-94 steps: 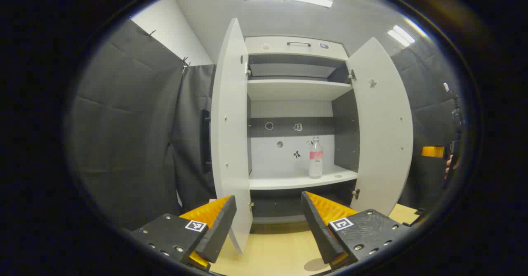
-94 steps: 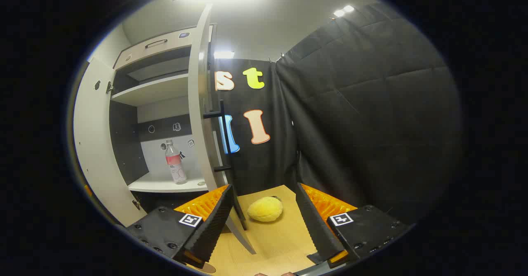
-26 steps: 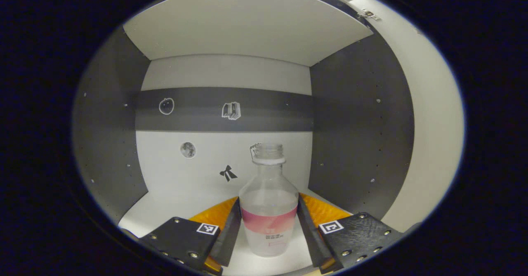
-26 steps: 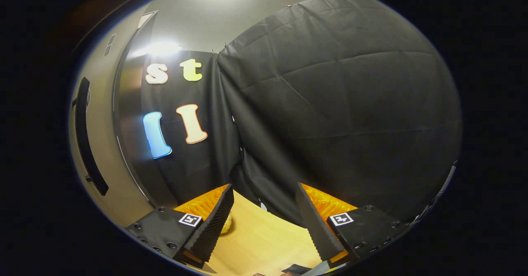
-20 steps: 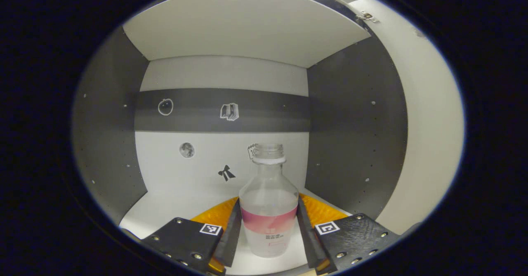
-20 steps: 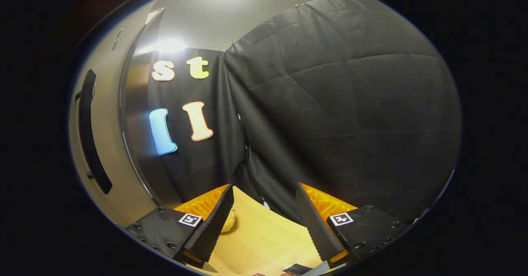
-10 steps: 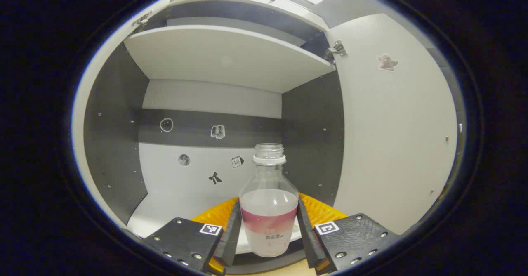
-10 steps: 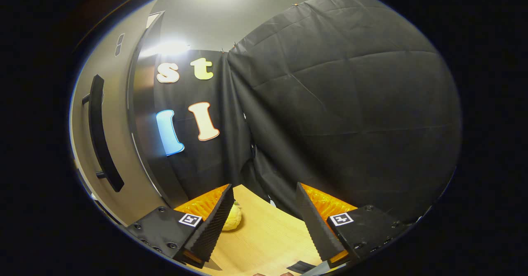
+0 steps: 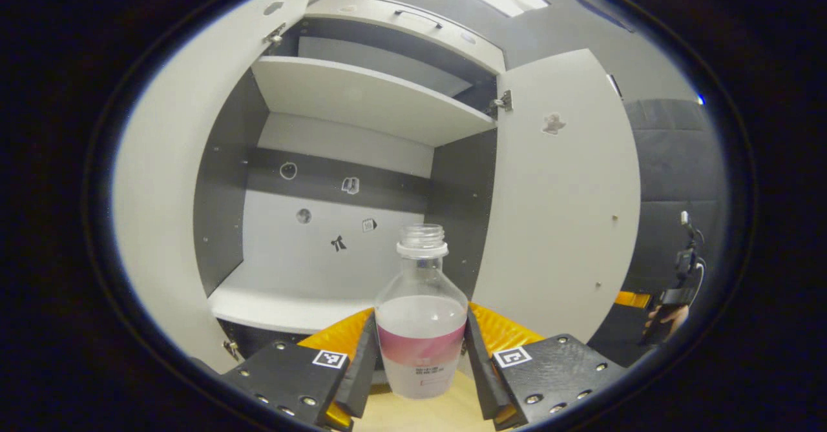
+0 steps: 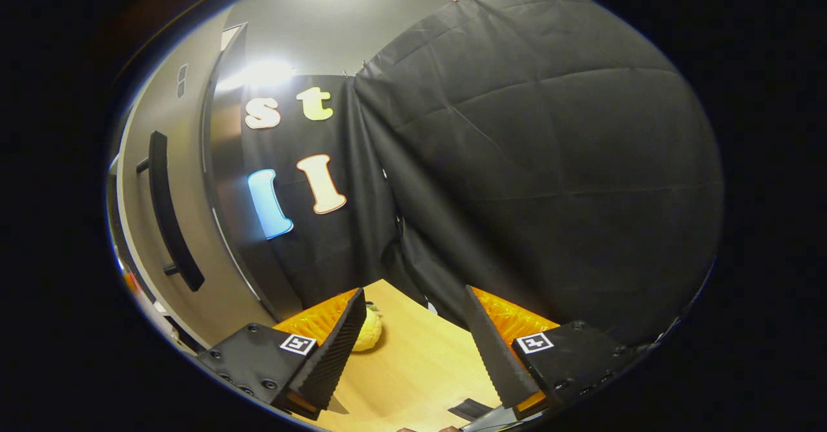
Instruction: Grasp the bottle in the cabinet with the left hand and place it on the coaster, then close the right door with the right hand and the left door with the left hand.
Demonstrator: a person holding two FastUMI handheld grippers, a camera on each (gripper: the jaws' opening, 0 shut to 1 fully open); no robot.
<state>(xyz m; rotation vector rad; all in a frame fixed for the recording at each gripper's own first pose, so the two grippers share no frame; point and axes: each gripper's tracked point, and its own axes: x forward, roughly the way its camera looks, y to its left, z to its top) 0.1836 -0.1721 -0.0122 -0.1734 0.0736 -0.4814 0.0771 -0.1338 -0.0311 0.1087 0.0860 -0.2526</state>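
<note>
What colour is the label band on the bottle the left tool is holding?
Pink to reddish, wrapped around the clear plastic bottle; it shows best in the left gripper view.

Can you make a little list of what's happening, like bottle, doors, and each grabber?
bottle: clear, uncapped, pink band, upright, out in front of the shelf
left gripper: shut on bottle
right gripper: open, holds nothing, over the table
cabinet: shelf bare
right door: open
left door: open
door handle: dark bar seen in the right gripper view
yellow thing: on table by the right gripper
coaster: can't tell where
</note>
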